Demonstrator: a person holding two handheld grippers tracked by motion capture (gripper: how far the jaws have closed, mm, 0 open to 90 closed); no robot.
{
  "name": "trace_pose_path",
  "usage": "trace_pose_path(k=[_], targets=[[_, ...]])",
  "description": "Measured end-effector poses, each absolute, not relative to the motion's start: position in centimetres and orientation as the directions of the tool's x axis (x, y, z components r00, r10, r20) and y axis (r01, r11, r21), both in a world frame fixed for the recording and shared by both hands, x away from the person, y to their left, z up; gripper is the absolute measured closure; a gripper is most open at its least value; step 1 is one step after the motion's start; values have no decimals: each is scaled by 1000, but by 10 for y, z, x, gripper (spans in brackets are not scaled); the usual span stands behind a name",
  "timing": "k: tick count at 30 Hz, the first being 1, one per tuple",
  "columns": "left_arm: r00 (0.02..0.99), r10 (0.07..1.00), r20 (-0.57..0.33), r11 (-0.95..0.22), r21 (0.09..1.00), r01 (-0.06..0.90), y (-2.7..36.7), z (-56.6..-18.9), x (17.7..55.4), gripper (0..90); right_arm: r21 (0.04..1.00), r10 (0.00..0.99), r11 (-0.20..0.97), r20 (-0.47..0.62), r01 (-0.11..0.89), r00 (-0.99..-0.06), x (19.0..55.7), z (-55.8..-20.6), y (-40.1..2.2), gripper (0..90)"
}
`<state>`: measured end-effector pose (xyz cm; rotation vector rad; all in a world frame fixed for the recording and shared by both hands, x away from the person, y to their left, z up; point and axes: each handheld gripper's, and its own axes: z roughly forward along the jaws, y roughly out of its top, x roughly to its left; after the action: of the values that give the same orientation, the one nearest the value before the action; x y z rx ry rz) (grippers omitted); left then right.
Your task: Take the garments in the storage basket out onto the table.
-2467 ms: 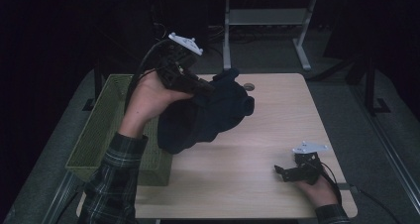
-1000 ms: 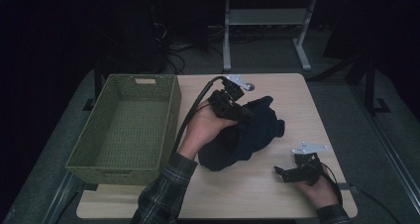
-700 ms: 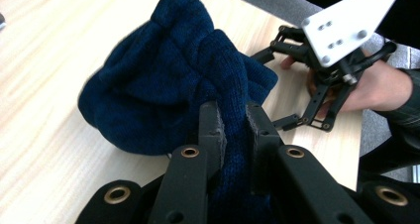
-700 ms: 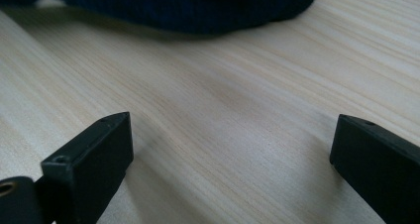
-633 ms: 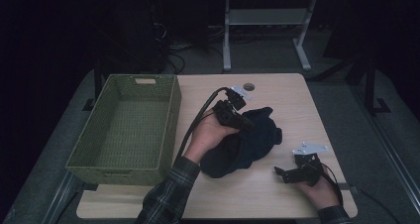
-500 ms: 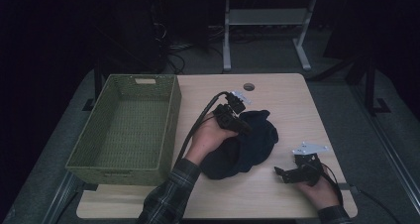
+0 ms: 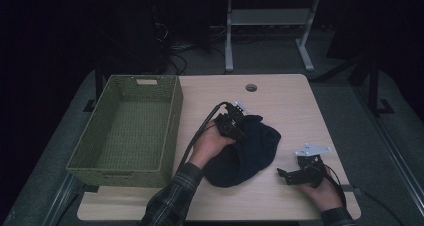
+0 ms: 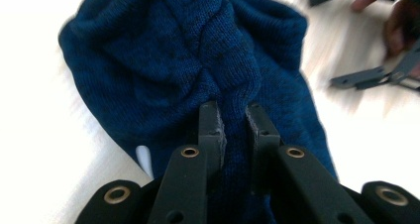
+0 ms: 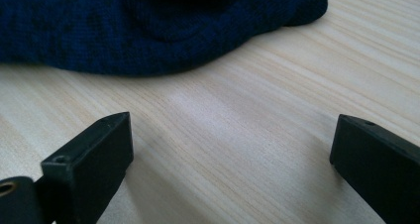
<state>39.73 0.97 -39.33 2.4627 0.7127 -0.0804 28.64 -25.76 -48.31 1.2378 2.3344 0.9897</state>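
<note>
Right claw (image 7: 290, 175) at the near right edge of the desk (image 7: 280, 101), jaws wide apart, nothing between them, resting low on the wood. Just ahead of its tips: the near hem of the dark blue knit garment (image 7: 245, 151), not touching them. Garment is a bunched heap on the desk; long axis runs diagonally from the near-left end up to the far-right end, which bulges toward the right claw's side. Left claw (image 8: 233, 116) sits on the garment's far-left top, jaws clamped on a pinched ridge of the knit, fabric fanning out beyond the tips. Left of that claw, well apart: green woven basket (image 7: 125, 126). Cable hole (image 7: 251, 88) farther back.
</note>
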Motion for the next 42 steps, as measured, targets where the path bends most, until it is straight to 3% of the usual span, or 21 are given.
trace_pose_path(k=[11, 18, 22, 27, 30, 32, 36, 37, 38, 42], targets=[[850, 489, -196, -743, 416, 524, 4, -430, 401, 803, 703, 817, 386, 39, 597, -575, 286, -483, -258, 27], [849, 495, -187, -745, 411, 525, 4, -438, 401, 793, 703, 817, 386, 39, 597, -575, 286, -483, -258, 27], [847, 492, -203, -734, 426, 529, 6, -431, 400, 664, 703, 817, 386, 39, 597, -575, 286, -483, -258, 27], [852, 503, -146, -724, 467, 508, 13, -414, 394, 480, 703, 816, 387, 40, 596, -576, 286, -483, -257, 27], [858, 498, -124, -711, 509, 486, 20, -400, 392, 458, 703, 816, 387, 40, 596, -576, 286, -483, -257, 27], [856, 502, -122, -701, 523, 485, 26, -392, 390, 464, 703, 816, 387, 39, 596, -576, 286, -483, -257, 27], [851, 515, -105, -688, 542, 483, 38, -382, 388, 569, 703, 816, 387, 39, 596, -576, 286, -483, -257, 27], [848, 520, -101, -684, 545, 484, 41, -381, 388, 657, 703, 817, 387, 39, 597, -576, 286, -483, -258, 28], [849, 520, -93, -686, 546, 481, 44, -380, 388, 657, 703, 817, 389, 36, 596, -575, 286, -483, -258, 28], [834, 541, -113, -662, 554, 505, 56, -381, 385, 822, 692, 813, 397, 38, 602, -580, 283, -479, -258, 107]])
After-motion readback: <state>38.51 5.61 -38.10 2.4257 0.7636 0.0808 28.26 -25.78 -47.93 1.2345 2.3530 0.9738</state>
